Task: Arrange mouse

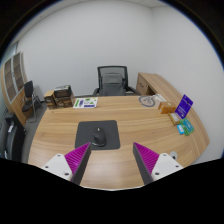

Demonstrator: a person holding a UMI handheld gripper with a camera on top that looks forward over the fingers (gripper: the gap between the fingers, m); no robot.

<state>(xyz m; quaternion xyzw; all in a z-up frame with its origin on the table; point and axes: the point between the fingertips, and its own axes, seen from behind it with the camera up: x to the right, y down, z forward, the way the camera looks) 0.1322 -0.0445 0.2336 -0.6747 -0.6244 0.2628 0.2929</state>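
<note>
Mouse (99, 131): small, black, on a dark mat (97, 134) on our wooden tabletop (130, 125); office chair (113, 80) beyond, white walls. Fingers (112, 160) spread wide, holding nothing.

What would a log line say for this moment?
gripper: open, empty | mouse: on mat, ahead of fingers | desk | task: not started

Wooden desk (60, 135), L-shaped, pale top. Landmark: black office chair (113, 79) behind it, at the white wall. Left of chair: cardboard boxes (58, 97), then papers (86, 102) nearer the chair. Right of chair: round plate (149, 101), further right a purple box (184, 104). Bookshelf (13, 78) far left of the chair.
</note>
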